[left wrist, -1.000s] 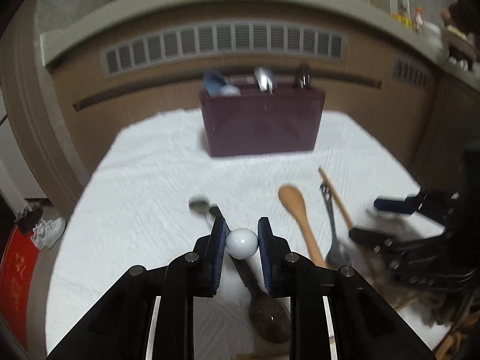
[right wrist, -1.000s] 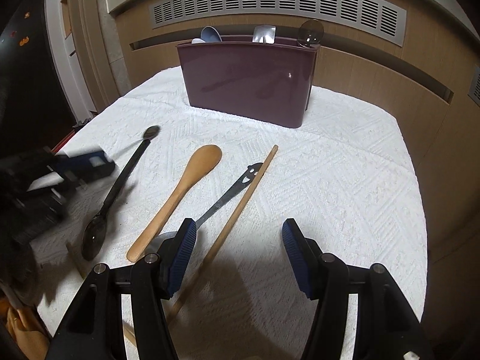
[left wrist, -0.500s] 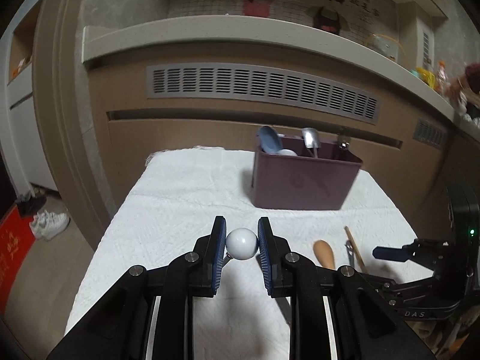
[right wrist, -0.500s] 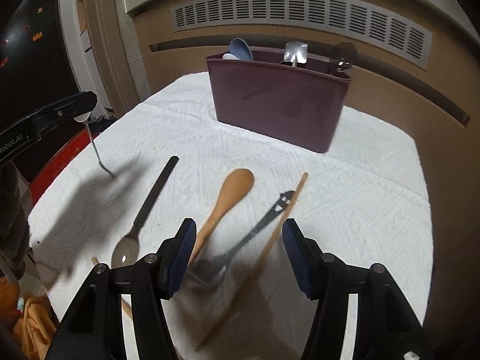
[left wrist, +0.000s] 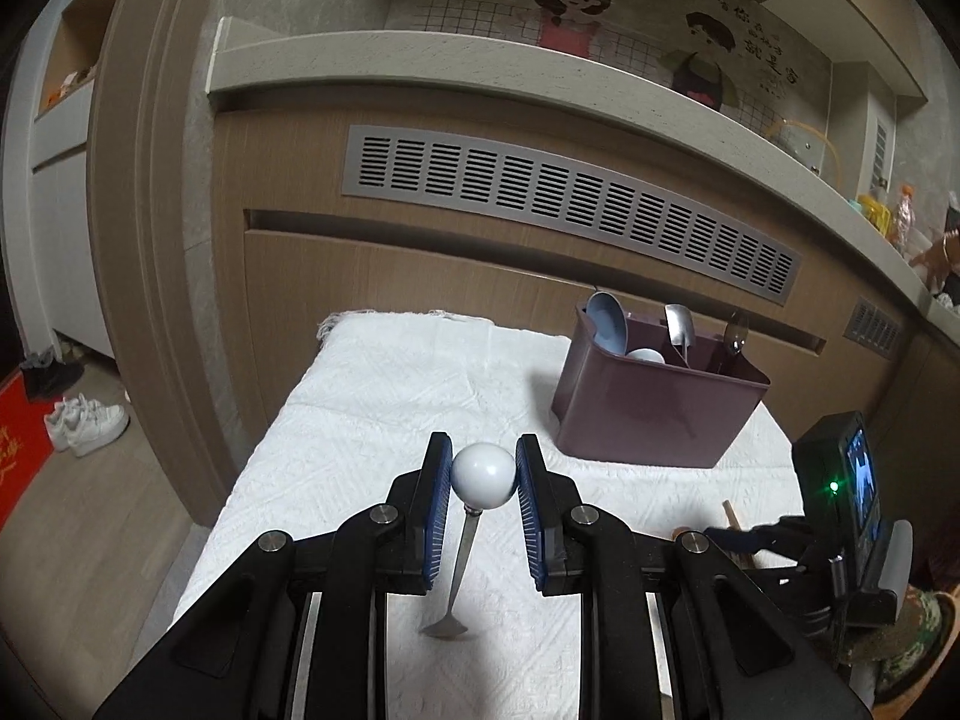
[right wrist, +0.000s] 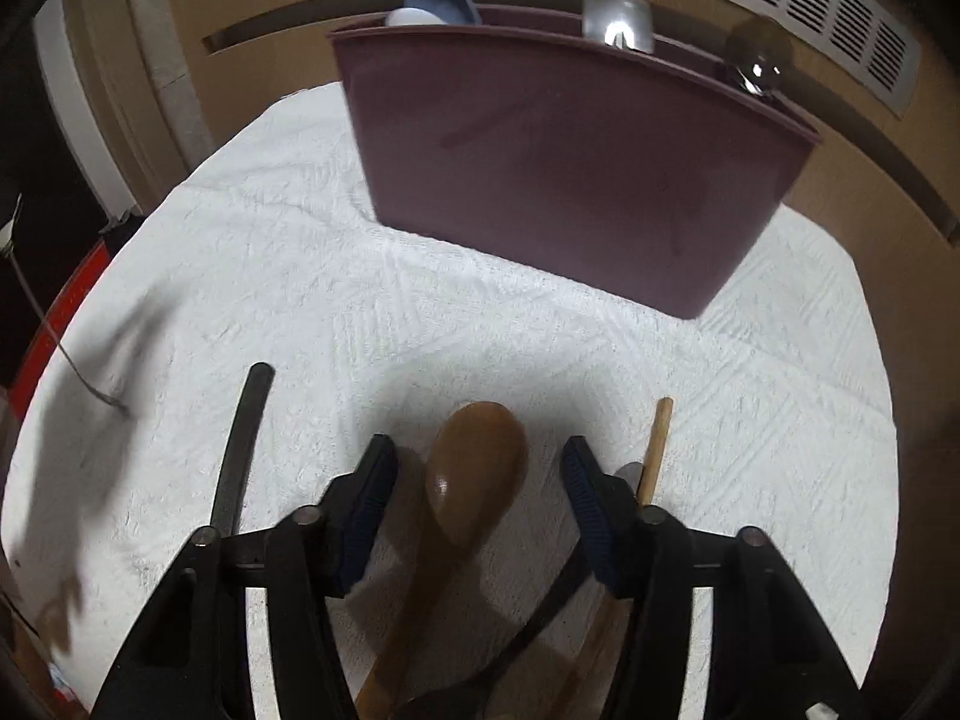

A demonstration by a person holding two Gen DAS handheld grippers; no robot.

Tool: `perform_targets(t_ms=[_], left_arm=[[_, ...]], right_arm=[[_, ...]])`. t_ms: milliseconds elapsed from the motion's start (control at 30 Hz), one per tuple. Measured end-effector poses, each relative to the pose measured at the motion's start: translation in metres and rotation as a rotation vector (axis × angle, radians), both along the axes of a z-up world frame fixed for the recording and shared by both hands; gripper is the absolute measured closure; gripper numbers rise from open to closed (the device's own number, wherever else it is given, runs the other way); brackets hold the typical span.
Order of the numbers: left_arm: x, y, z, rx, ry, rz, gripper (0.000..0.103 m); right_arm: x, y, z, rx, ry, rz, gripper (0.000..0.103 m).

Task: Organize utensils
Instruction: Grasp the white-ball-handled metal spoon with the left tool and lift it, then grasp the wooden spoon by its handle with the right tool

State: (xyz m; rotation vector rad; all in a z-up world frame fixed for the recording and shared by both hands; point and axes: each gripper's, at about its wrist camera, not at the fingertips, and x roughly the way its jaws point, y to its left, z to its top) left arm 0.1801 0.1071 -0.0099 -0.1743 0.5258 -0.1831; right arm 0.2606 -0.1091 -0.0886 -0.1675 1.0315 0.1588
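**Left tongs lifting a ball-topped utensil while right tongs are closing around the wooden spoon**

The left tongs (left wrist: 483, 476) are pinching the white ball handle (left wrist: 483, 474) of a thin metal utensil (left wrist: 457, 576), whose shaft is hanging down between the arms with its small end (left wrist: 444, 629) pointing at the white cloth (left wrist: 384, 420) covering the counter. The blue pads are pressing on both sides of the ball.

The right tongs (right wrist: 478, 495) are pointing steeply down over the near part of the cloth, and their jaws are closing. The bowl of a wooden spoon (right wrist: 477, 468) is lying between the pads, which are not touching it; its handle is running back toward the near edge under the tongs. To the left of it, a black utensil handle (right wrist: 240, 450) is lying on the cloth, outside the left pad. To the right, a thin wooden stick (right wrist: 654, 450) is lying just beside the right pad, with a grey metal piece (right wrist: 624, 471) showing next to it, too hidden to identify.

The maroon utensil holder (right wrist: 564, 180) is standing at the far side of the cloth, in front of a wooden panel with a slotted vent (left wrist: 570, 204). A blue spoon (right wrist: 441, 0), a metal spoon (right wrist: 618, 21) and a dark rounded utensil (right wrist: 757, 54) are sticking up out of it, left to right. In the left wrist view the holder is sitting far and to the right of the held ball.
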Motion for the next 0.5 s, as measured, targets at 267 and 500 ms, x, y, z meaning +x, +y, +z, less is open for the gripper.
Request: perform_targets(t_ms=[267, 500], left_arm=[[-0.003, 0.002, 0.001, -0.011, 0.035, -0.027, 0.081], [-0.01, -0.016, 0.008, 0.025, 0.038, -0.048, 0.081]], right_arm=[[-0.023, 0.006, 0.022, 0.012, -0.053, 0.104, 0.075], [-0.047, -0.005, 0.062, 0.068, -0.173, 0.161, 0.075]])
